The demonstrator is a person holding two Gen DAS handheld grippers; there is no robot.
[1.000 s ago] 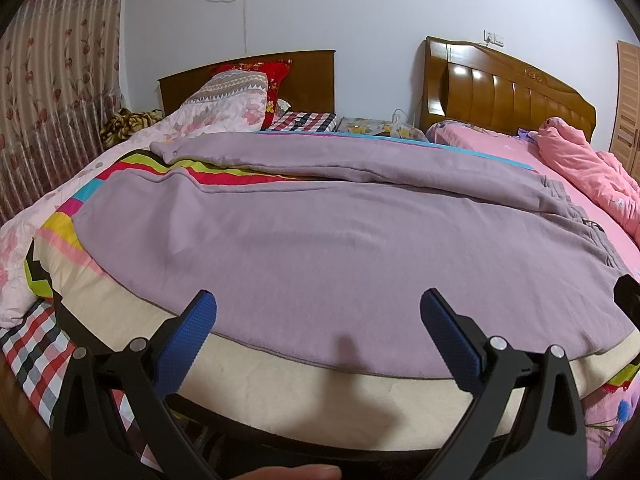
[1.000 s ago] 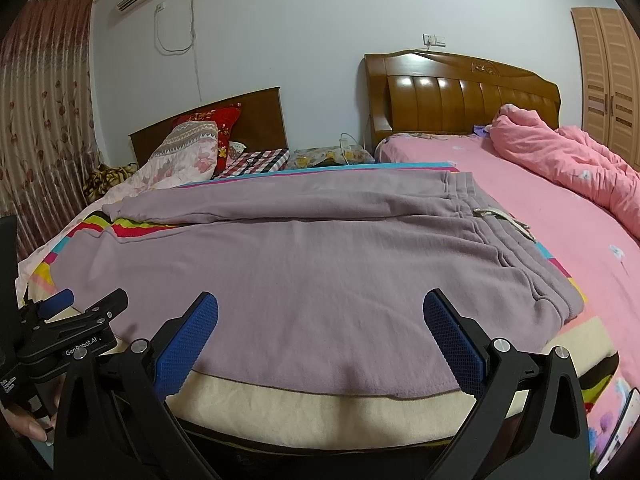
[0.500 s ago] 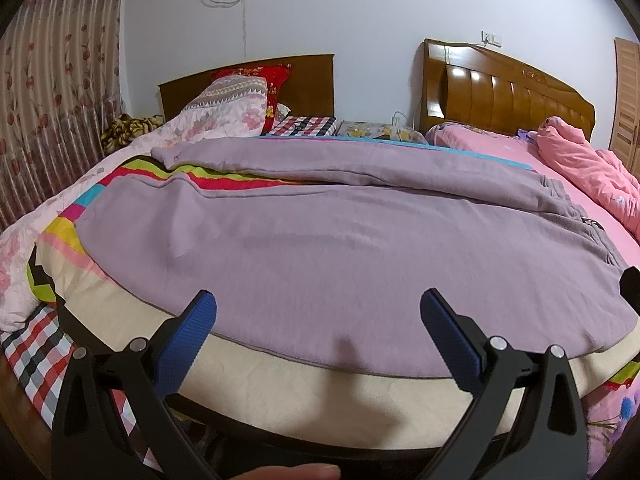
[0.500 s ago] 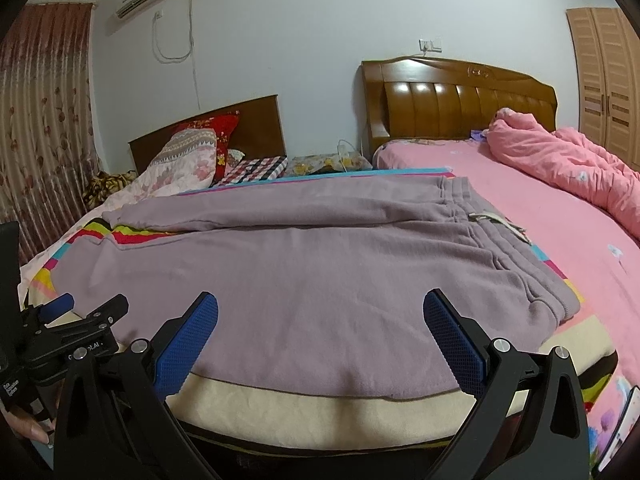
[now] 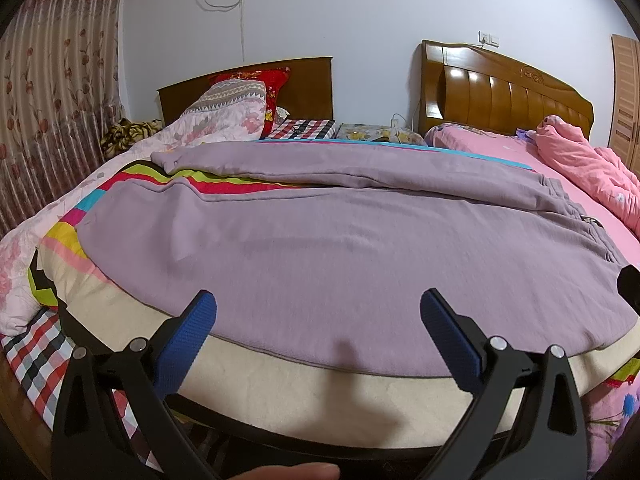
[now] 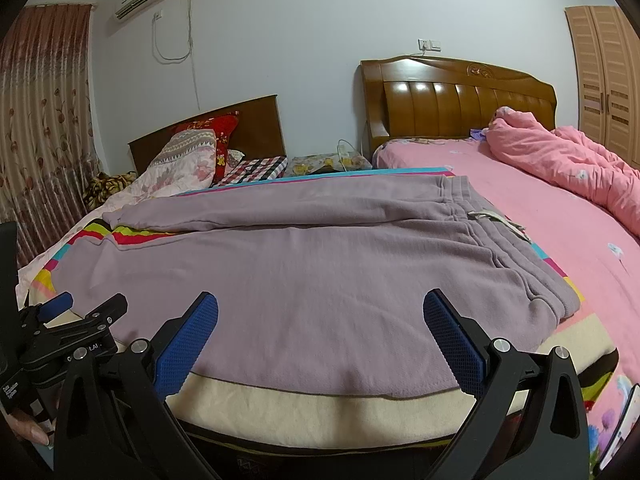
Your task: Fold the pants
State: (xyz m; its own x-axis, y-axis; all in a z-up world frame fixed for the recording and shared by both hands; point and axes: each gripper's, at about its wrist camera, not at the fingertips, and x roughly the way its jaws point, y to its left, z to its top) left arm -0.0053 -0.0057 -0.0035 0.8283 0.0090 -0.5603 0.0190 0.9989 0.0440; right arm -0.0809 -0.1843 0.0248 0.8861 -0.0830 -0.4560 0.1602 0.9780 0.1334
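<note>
A pair of mauve sweatpants (image 6: 304,264) lies spread flat across a striped blanket (image 5: 132,178) on the near bed, waistband (image 6: 476,216) toward the right and the two legs running left, the far leg (image 5: 320,166) angled slightly away from the near one so a wedge of blanket shows between them; the layout suggests the garment has been smoothed out ready for a first fold, which has not yet begun. The left gripper (image 5: 318,334) hangs at the bed's near edge with its blue-padded jaws spread wide, gripping nothing and clear of the cloth, the near hem just ahead of it. The right gripper (image 6: 320,334) sits beside it, likewise splayed wide and empty above the hem, closer to the waistband end. A pink quilt (image 6: 568,160) lies bunched on the neighbouring bed, well apart from the work
</note>
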